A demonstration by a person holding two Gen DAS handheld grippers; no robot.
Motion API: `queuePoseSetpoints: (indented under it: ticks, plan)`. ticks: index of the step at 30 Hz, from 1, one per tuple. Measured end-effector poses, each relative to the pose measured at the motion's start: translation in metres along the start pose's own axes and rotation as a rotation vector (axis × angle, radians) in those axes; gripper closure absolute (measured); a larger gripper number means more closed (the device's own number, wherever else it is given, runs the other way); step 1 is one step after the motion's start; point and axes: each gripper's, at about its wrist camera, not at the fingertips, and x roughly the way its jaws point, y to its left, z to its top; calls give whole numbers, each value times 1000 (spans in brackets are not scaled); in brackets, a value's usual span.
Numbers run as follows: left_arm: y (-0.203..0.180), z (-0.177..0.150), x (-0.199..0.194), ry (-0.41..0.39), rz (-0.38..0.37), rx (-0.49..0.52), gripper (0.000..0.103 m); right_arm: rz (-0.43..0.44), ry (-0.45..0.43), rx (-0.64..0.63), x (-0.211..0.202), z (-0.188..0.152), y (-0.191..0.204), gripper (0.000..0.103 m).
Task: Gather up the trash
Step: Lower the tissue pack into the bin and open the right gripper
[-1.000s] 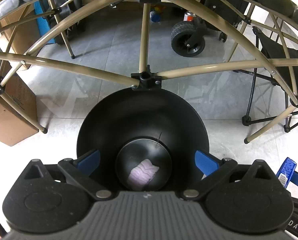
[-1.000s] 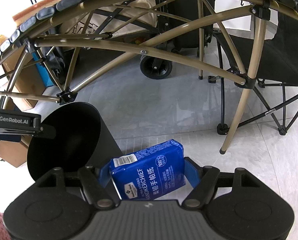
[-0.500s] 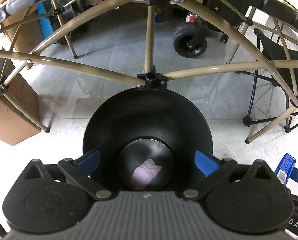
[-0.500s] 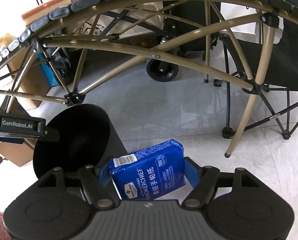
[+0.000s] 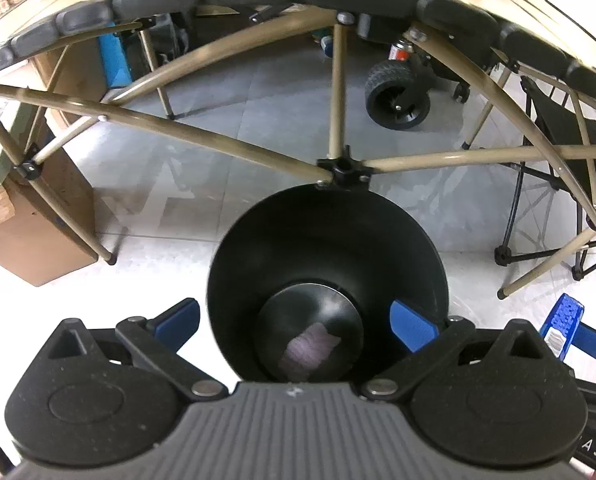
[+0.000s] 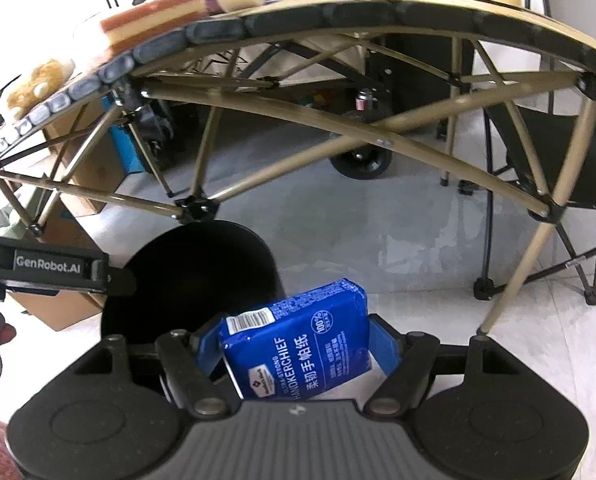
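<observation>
- The right gripper point(image 6: 293, 344) is clamped on a blue tissue pack point(image 6: 298, 348), its blue pads pressing the pack's two sides; the pack sits tilted, barcode end towards the bin point(image 6: 189, 280).
- The bin stands just left of the pack and below it, mouth open, so the pack looks held ready for dropping in.
- The left gripper point(image 5: 293, 320) has its two blue pads on either side of the bin's point(image 5: 326, 264) near wall, one outside and one inside; this seems meant to steady or carry the bin. Whether the pads actually press the wall I cannot tell.
- A pale crumpled piece point(image 5: 310, 348) already lies on the bin's bottom, blurred; probably tissue.
- The bin sits on the tiled floor under a folding table's frame point(image 5: 338, 168), near the central joint.
- In the right view the bin's inside is pure black, so its contents are hidden there.
- The left view cuts off all but a corner of the pack at its right edge.
- Items on the tabletop are blurred and hard to name.
</observation>
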Motion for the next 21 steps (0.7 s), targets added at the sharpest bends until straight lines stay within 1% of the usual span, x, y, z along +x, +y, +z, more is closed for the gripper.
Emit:
queuePoseSetpoints:
  ticks: [12,21]
  plan:
    - [39,-5,-9,-15,30,-42,0,38,0,-48,9,9,34,31]
    - [82,-13,-11,-11,65,-87,0,61,18,-87,22,13,64,31]
